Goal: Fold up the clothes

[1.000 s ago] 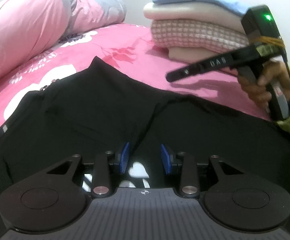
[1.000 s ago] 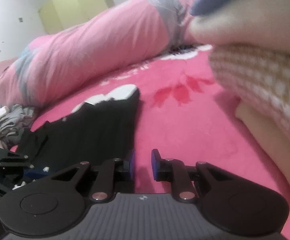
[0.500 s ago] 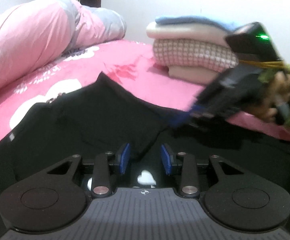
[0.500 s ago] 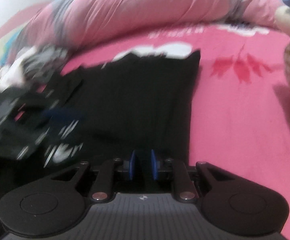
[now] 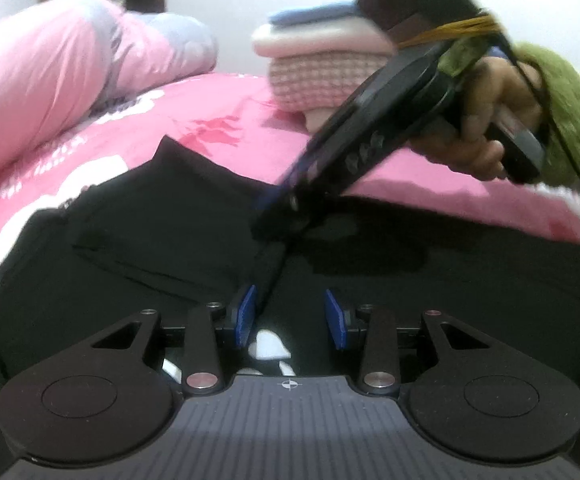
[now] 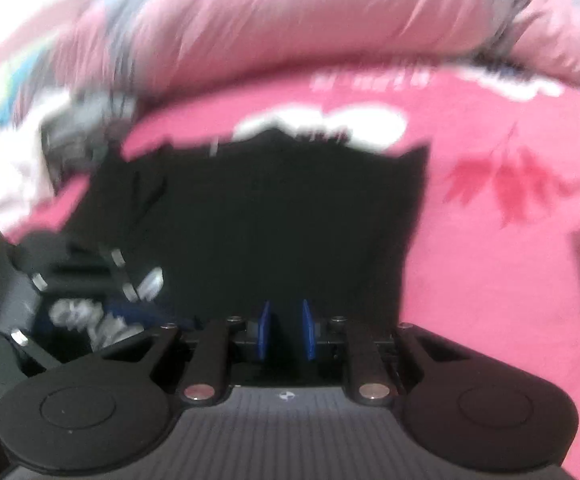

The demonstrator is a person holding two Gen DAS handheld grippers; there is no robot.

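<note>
Two grippers work over one black garment point(image 5: 177, 216) spread on the pink bedsheet point(image 5: 225, 128): the left gripper point(image 5: 290, 316) hovers above it with fingers spread, the right gripper point(image 6: 285, 330) has its narrowly parted fingers at its fabric, beside four stacked folded clothes point(image 5: 322, 64).
</note>
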